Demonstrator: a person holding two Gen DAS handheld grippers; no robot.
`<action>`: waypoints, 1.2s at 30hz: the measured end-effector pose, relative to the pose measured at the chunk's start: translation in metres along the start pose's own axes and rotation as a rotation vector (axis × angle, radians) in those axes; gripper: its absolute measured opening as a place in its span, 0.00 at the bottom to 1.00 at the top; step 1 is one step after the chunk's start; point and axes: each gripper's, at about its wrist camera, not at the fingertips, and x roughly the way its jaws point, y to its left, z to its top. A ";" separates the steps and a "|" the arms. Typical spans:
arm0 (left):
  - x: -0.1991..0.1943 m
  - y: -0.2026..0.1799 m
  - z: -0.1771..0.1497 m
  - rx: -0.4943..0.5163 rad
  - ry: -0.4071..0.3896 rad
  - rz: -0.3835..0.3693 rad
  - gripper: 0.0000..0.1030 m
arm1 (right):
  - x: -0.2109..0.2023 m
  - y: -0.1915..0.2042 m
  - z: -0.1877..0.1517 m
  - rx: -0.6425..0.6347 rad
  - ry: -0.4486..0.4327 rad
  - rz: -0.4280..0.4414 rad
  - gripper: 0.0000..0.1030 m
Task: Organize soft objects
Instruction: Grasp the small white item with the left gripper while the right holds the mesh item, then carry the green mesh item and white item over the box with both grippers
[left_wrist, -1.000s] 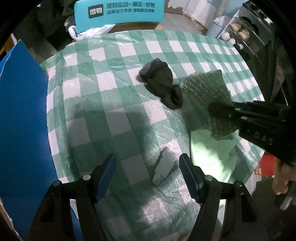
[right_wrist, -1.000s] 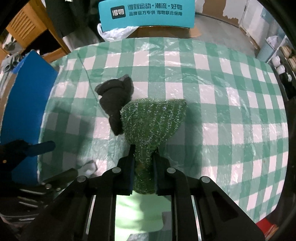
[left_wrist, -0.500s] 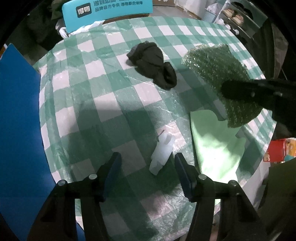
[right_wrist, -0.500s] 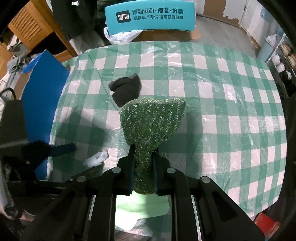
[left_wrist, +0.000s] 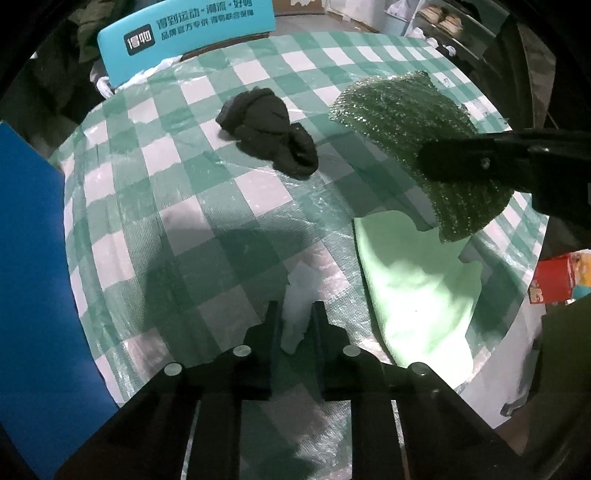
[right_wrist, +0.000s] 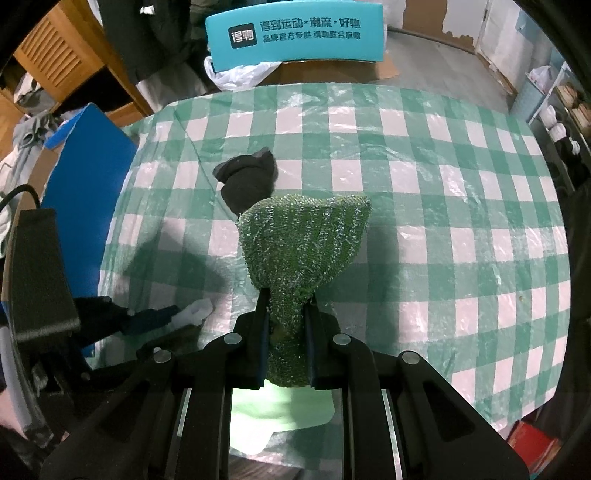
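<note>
Holdings: my left gripper (left_wrist: 294, 320) has just closed on a crumpled white scrap (left_wrist: 297, 310); my right gripper (right_wrist: 285, 325) pinches a glittery, coarse-knit green scouring cloth (right_wrist: 304, 242), fanned above the glossy checked tablecloth (right_wrist: 443, 206).

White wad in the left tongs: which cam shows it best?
Left wrist view. The white wad sits centred between the left tongs, which have just closed on it, and its crumpled shape is clear. The right wrist view shows only its tip at the left edge, small and partly hidden.

Glittery rough scouring cloth (right_wrist: 303, 243), glossy plastic tablecloth (right_wrist: 443, 206)
</note>
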 end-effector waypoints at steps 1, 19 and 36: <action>-0.002 -0.001 0.001 0.000 -0.005 0.003 0.14 | 0.000 -0.001 0.000 0.001 -0.001 0.001 0.14; -0.061 0.021 0.007 -0.077 -0.111 -0.005 0.14 | -0.030 0.015 -0.001 -0.033 -0.059 0.061 0.14; -0.122 0.042 -0.004 -0.109 -0.212 0.018 0.14 | -0.065 0.049 -0.001 -0.118 -0.125 0.082 0.14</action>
